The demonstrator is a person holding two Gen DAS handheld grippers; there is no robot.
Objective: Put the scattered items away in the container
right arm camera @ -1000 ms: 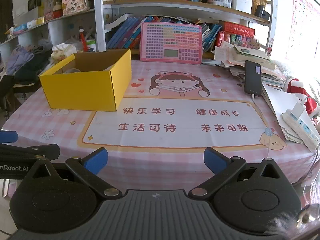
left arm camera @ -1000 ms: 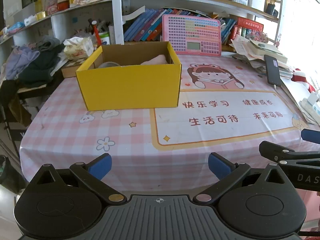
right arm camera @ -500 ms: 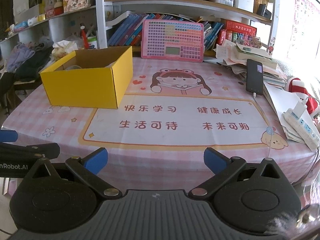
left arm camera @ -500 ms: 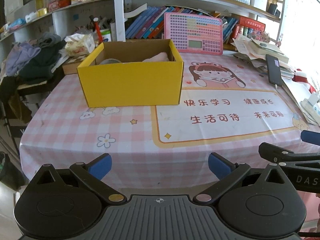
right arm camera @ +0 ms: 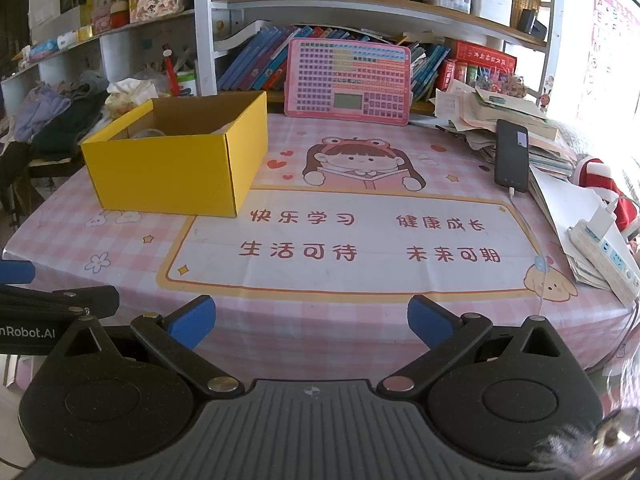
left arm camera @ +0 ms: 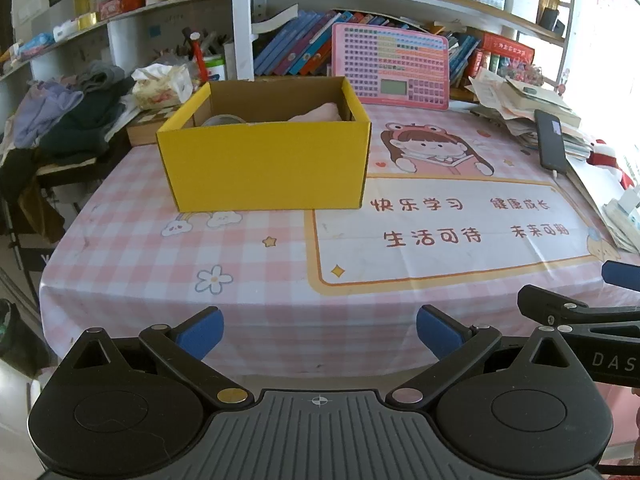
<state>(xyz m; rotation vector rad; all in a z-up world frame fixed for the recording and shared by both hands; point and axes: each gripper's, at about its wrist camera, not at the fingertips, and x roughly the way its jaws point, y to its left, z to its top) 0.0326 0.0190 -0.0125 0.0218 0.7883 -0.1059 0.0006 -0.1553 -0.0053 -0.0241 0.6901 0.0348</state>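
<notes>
A yellow cardboard box [left arm camera: 264, 168] stands open on the pink checked tablecloth [left arm camera: 152, 256], left of centre. It also shows in the right wrist view [right arm camera: 176, 172]. Inside it I see a pink soft item [left arm camera: 316, 114] and a round clear item [left arm camera: 222, 121]. My left gripper [left arm camera: 319, 330] is open and empty, at the table's near edge, well short of the box. My right gripper [right arm camera: 311, 322] is open and empty, also at the near edge, to the right of the left one. No loose item lies on the cloth between the grippers and the box.
A pink keyboard toy [right arm camera: 348, 80] leans against the bookshelf behind the table. A black phone [right arm camera: 511, 156] on a cable, stacked papers [right arm camera: 512, 120] and a white power strip [right arm camera: 604, 252] line the right side. Clothes [left arm camera: 64, 120] pile at the left.
Both grippers have drawn back slightly from the table and risen a little. Both stay open and empty. The box has not moved.
</notes>
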